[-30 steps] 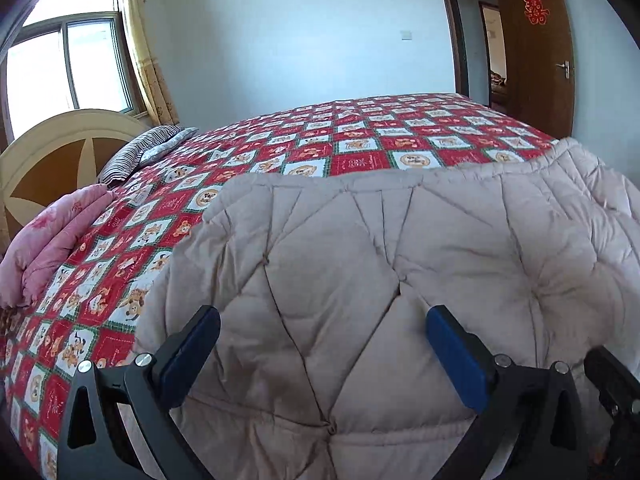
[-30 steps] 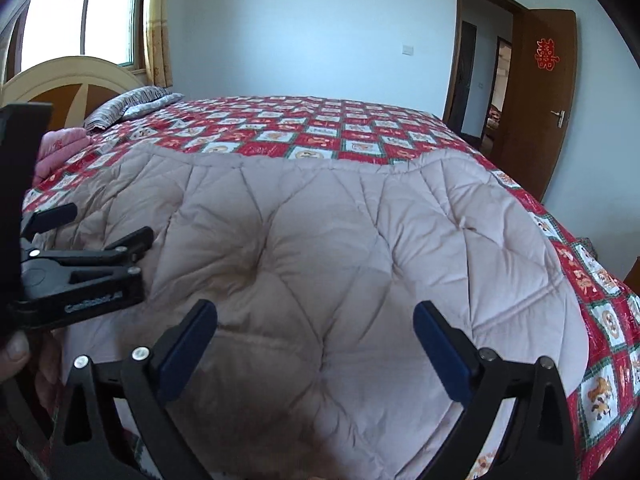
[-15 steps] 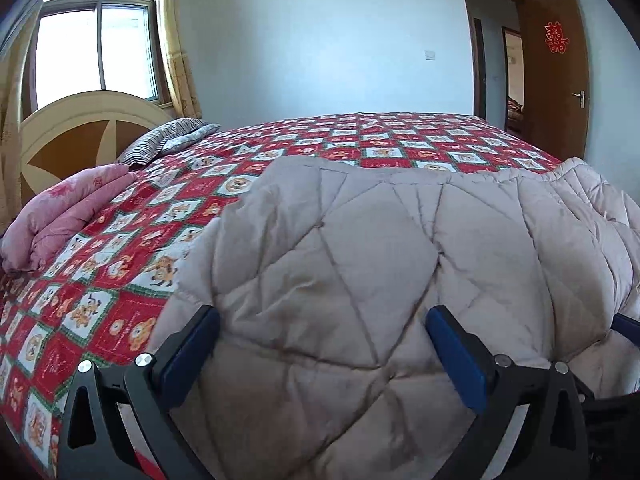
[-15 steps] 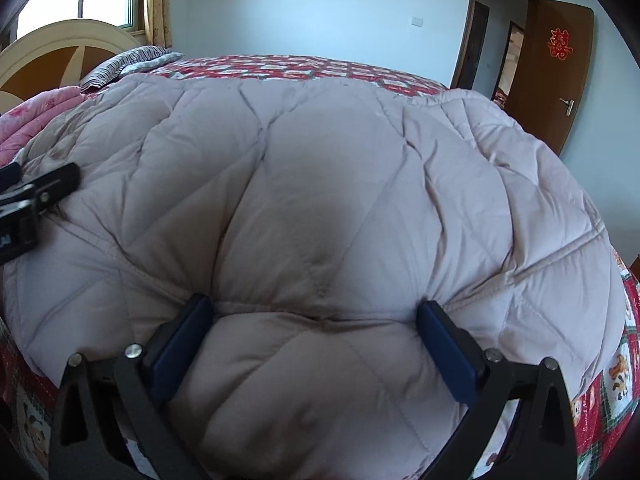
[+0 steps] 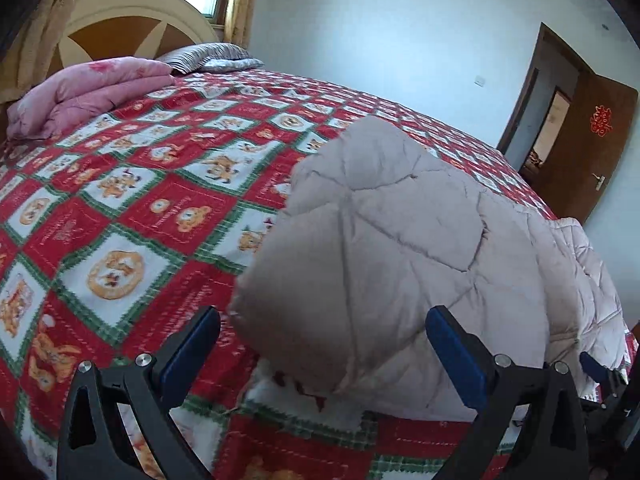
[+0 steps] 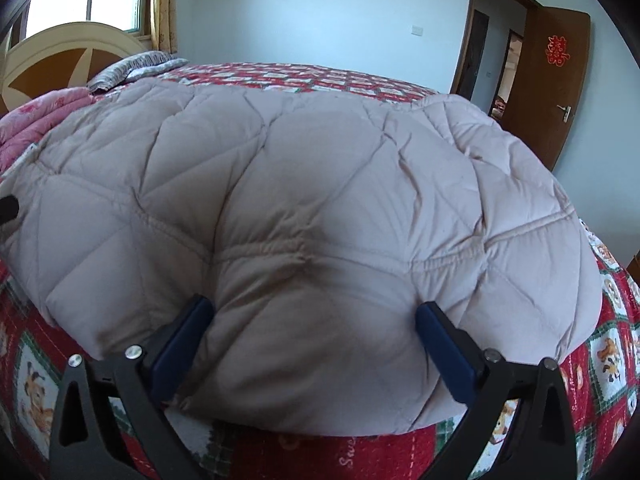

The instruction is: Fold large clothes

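A large beige quilted comforter lies folded on the bed with the red patterned bedspread. In the left wrist view the comforter shows its near left corner. My left gripper is open, its fingers apart just in front of that corner, not touching it. My right gripper is open, its fingers either side of the comforter's near edge, which bulges between them. The tip of the left gripper shows at the left edge of the right wrist view.
A pink folded blanket and a striped pillow lie by the headboard. A brown door stands open at the far right. The bedspread's near edge lies below the grippers.
Both grippers have dropped lower and drawn toward the comforter's near edge. The left gripper has shifted left, so the comforter's left corner and more bedspread show.
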`<move>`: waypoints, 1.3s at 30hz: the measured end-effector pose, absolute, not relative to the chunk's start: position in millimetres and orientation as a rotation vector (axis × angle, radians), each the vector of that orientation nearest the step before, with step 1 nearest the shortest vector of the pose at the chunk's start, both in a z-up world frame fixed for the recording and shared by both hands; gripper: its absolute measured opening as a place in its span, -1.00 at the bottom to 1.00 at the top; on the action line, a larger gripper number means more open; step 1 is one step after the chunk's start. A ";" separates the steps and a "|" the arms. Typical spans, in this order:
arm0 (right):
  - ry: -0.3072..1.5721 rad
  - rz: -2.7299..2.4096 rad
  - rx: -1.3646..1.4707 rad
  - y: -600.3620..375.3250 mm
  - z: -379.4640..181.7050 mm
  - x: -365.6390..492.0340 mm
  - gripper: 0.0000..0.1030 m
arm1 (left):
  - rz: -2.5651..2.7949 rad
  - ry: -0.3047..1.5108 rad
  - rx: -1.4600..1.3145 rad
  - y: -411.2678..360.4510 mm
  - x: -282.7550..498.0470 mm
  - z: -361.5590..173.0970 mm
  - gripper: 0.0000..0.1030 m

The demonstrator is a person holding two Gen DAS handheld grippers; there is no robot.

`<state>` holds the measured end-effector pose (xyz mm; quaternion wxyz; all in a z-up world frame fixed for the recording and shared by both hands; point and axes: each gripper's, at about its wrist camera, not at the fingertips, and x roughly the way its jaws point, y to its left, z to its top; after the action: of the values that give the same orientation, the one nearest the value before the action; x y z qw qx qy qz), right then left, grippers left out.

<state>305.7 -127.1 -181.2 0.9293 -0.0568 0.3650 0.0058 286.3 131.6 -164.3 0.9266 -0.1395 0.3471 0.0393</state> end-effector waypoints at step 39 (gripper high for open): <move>0.628 -0.179 0.159 -272.4 -131.5 264.1 0.91 | -0.562 0.295 0.376 -147.7 291.5 -19.1 -0.67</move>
<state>264.1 -272.4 -131.5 0.9440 0.0781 0.3082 -0.0880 291.5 -147.7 -19.1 0.9327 0.1838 0.1444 -0.2746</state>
